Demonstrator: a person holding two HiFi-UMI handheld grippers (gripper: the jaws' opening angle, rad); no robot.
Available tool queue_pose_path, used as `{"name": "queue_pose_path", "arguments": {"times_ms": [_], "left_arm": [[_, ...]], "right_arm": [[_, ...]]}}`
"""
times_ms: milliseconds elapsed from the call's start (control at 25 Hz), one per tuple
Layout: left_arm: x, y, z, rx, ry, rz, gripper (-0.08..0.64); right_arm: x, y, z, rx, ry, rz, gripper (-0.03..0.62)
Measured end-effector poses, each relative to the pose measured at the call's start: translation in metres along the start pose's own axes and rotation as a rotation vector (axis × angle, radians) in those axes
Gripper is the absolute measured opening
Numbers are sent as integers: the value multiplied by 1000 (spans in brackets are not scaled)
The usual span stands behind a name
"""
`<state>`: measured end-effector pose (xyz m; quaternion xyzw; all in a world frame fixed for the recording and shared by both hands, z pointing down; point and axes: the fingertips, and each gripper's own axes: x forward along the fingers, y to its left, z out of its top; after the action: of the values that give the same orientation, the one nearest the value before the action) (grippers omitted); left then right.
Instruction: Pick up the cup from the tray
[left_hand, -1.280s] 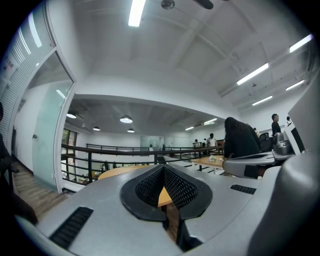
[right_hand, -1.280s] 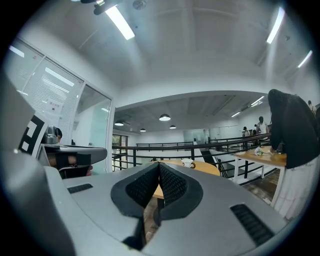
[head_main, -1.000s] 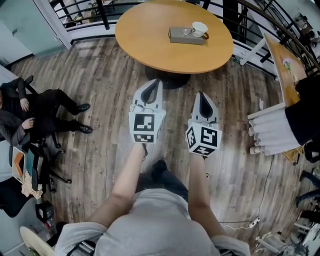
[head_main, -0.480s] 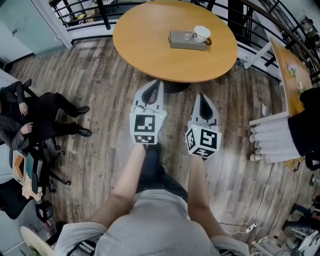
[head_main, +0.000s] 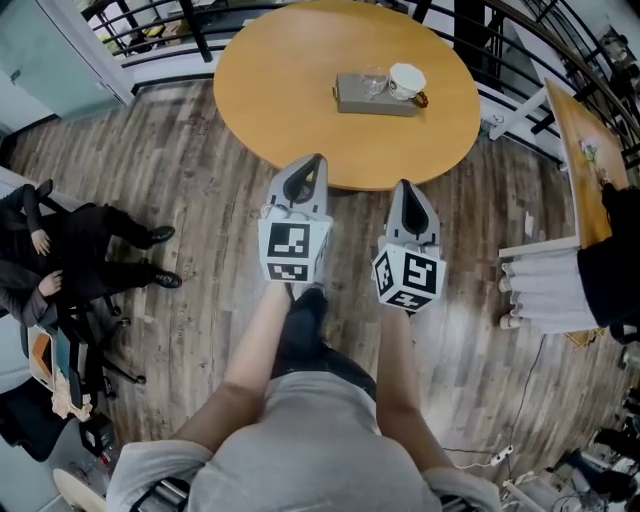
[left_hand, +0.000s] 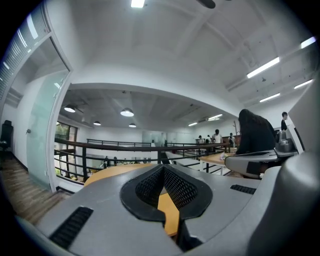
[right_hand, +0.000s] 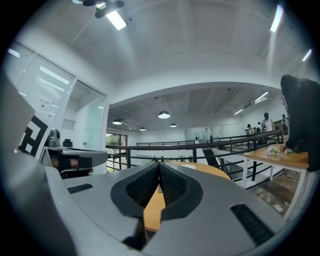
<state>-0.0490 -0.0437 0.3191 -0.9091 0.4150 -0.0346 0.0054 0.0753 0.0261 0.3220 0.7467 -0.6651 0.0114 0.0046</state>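
1. Head view: a white cup (head_main: 406, 80) is sitting on the grey tray (head_main: 372, 100), upper centre, on a round wooden table (head_main: 280, 90).
2. Left gripper (head_main: 317, 160) and right gripper (head_main: 403, 185) are hovering mid-frame, jaws together, gripping nothing.

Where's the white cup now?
Head view, top centre: the white cup sits on the grey rectangular tray, right end, beside a clear glass, on the round wooden table.

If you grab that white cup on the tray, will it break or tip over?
The cup looks like white ceramic, so it is probably stiff and breakable if dropped. Its side handle might make it tilt if gripped off-centre.
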Motion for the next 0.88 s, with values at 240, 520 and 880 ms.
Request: {"name": "queue_pose_path", "arguments": {"times_ms": [240, 520, 880], "left_arm": [[48, 24, 0, -25, 3, -5, 6], [86, 39, -5, -11, 12, -31, 6], [123, 50, -12, -24, 30, -3, 6]], "right_arm": [[44, -10, -2, -9, 12, -29, 6], [82, -19, -8, -4, 28, -46, 6], [117, -44, -12, 1, 49, -42, 6]]}}
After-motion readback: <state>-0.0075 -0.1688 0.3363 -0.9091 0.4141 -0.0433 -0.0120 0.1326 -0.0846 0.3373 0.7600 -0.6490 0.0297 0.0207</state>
